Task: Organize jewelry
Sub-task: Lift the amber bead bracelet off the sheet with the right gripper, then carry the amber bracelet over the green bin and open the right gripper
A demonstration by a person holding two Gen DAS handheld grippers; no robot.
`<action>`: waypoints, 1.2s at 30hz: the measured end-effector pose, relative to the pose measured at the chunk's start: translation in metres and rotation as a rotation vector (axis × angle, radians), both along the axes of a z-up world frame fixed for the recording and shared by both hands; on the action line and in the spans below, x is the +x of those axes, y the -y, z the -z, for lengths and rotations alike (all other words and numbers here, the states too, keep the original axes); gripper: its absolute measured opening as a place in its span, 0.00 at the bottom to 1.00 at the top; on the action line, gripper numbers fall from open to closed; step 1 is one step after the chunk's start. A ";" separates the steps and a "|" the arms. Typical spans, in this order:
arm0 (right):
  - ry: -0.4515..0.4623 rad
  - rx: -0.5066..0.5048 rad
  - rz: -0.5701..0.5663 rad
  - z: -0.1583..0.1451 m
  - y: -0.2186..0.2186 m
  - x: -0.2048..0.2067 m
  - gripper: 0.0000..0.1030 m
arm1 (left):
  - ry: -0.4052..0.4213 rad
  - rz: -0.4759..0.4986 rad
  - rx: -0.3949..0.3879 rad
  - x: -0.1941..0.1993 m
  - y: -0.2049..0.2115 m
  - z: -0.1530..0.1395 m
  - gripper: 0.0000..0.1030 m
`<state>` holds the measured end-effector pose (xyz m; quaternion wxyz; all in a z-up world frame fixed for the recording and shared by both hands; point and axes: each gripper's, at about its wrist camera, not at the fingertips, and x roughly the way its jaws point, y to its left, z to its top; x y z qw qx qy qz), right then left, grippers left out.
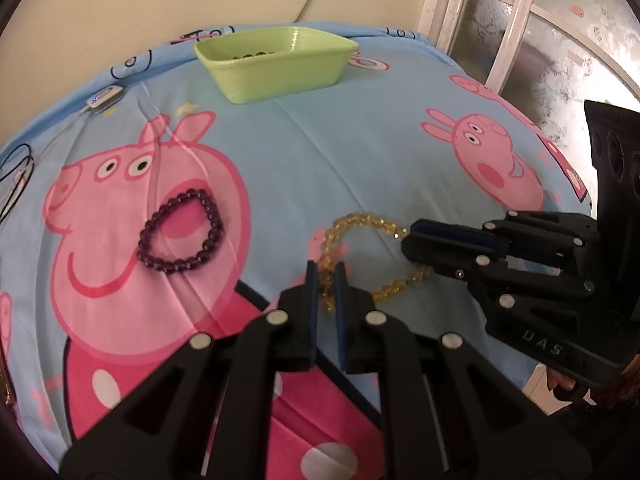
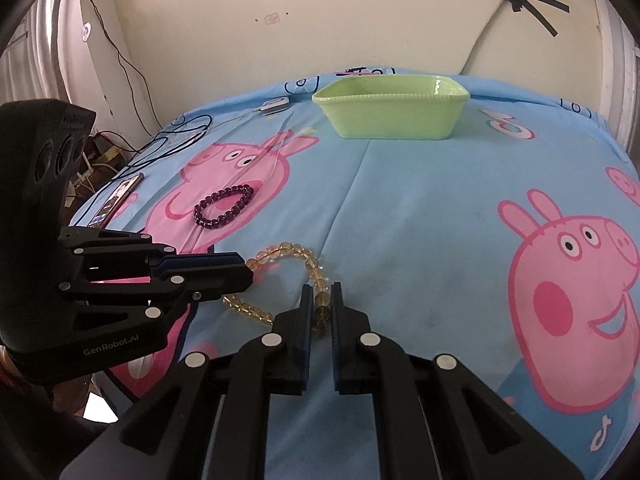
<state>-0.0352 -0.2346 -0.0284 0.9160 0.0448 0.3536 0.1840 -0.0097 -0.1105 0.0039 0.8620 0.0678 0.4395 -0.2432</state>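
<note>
A string of yellow beads (image 1: 360, 220) (image 2: 288, 250) lies looped on the blue cartoon bedsheet (image 1: 320, 152) (image 2: 420, 208). My left gripper (image 1: 325, 276) (image 2: 246, 274) is shut on one side of the loop. My right gripper (image 2: 321, 300) (image 1: 406, 240) is shut on the other side, with beads showing between its fingers. A purple bead bracelet (image 1: 180, 236) (image 2: 224, 206) lies flat to the left, apart from both grippers. A light green basket (image 1: 280, 76) (image 2: 392, 120) stands at the far end of the bed, with something dark (image 1: 252, 55) in it.
A phone (image 2: 116, 200) and black cables (image 2: 172, 140) lie at the bed's left edge. A small white device (image 1: 104, 98) (image 2: 276, 105) sits left of the basket. A wall runs behind the bed, and a window (image 1: 520, 32) is at the right.
</note>
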 end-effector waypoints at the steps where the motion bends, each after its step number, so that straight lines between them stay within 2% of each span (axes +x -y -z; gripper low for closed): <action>1: 0.000 0.000 0.001 0.000 0.000 0.000 0.00 | 0.000 0.000 0.000 0.000 0.000 0.000 0.08; 24: 0.012 -0.011 0.006 0.001 -0.004 0.000 0.00 | 0.011 0.003 -0.006 -0.001 0.000 0.000 0.08; 36: 0.020 -0.031 0.002 0.002 -0.005 0.000 0.00 | -0.003 -0.001 -0.053 0.000 -0.004 0.001 0.08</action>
